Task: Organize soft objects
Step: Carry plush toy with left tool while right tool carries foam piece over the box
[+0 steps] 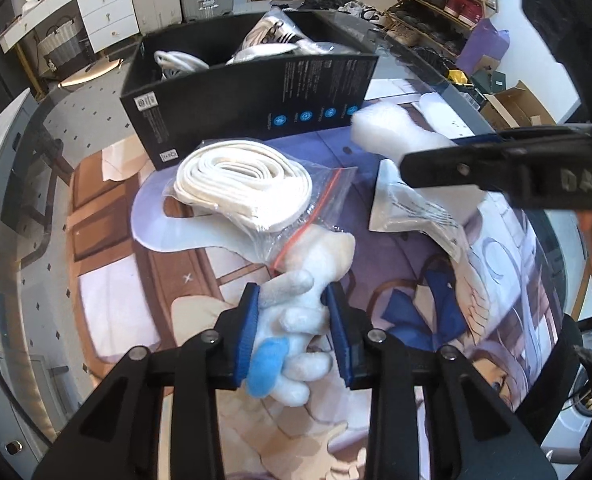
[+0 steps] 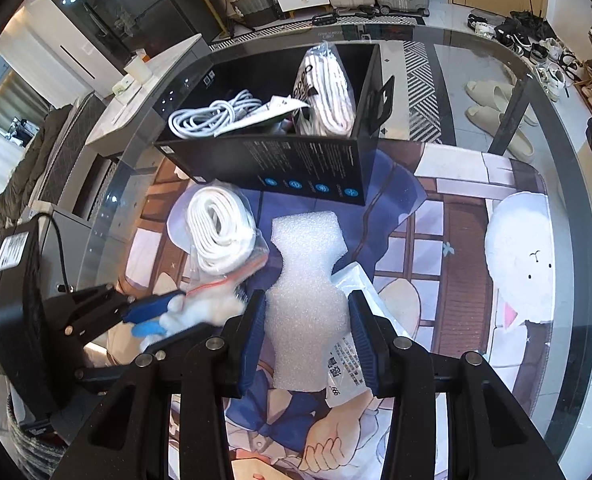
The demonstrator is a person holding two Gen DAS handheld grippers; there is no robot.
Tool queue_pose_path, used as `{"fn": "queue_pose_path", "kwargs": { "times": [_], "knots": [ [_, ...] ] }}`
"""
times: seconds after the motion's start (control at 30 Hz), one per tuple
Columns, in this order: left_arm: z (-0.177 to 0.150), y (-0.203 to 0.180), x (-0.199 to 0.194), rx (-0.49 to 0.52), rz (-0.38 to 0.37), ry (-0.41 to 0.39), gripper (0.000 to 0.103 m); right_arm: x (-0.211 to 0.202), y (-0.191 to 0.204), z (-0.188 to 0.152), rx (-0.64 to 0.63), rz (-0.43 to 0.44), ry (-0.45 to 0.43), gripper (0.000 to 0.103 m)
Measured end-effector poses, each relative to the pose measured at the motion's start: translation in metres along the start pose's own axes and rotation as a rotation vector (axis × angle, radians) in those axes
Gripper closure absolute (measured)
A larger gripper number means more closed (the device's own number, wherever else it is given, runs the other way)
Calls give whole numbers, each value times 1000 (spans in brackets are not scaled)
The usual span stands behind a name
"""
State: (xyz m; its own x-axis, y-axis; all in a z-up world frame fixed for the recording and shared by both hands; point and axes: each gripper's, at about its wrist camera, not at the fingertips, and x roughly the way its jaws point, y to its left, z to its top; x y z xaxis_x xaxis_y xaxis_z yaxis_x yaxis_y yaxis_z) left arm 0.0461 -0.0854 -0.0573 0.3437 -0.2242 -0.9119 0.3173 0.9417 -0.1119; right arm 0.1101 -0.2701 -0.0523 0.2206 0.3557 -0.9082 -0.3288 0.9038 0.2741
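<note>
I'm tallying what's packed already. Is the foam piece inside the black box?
No, the foam piece is outside the black box, clamped in the right gripper above the mat.

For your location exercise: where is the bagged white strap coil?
In both views, the bagged white strap coil lies on the mat, before the black box, left of the white foam piece.

The right gripper [image 2: 304,336] clamps a white foam piece [image 2: 304,300]. The left gripper [image 2: 164,314] grips a plush toy [image 2: 200,312] beside it. A black box [image 2: 296,160] stands near the table's [image 2: 567,208] far edge.
</note>
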Motion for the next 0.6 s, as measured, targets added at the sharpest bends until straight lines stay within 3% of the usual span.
{"fn": "queue_pose_path", "kwargs": {
  "times": [0.6],
  "knots": [
    [4,5,-50,-27,64,-62,71,-17,25,2,-51,5,-25,61]
  ]
}}
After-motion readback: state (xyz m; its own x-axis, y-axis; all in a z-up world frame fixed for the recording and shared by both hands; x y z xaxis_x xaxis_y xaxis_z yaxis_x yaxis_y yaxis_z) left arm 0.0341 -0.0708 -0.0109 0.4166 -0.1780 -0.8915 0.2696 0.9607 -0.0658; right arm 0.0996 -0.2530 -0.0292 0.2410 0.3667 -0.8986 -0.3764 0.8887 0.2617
